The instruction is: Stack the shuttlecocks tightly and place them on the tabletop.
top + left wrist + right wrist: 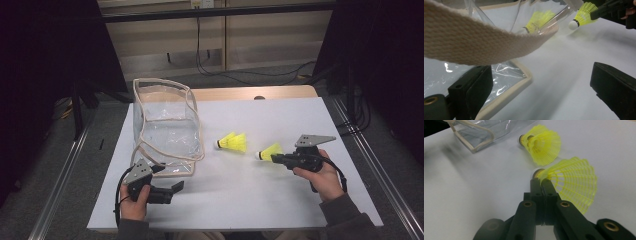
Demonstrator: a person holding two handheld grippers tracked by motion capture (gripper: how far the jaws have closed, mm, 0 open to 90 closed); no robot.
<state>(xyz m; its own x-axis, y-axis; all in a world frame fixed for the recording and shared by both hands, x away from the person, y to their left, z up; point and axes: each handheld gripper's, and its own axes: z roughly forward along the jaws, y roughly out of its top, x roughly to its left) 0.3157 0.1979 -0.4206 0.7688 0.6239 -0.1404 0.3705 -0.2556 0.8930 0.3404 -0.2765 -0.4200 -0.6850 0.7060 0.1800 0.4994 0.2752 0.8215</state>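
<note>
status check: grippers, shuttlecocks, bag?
Right gripper shut on one yellow shuttlecock. Left gripper open beside clear bag. Second shuttlecock loose on table.

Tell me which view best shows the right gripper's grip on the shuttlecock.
The right gripper view: the right gripper is shut on the held shuttlecock at its skirt near the cork. The high view shows it small; the left gripper view shows it distant.

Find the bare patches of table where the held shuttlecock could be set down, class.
Free: the white table beyond the loose shuttlecock, and the near strip between both grippers. Crowded: around the clear bag by the left gripper.
</note>
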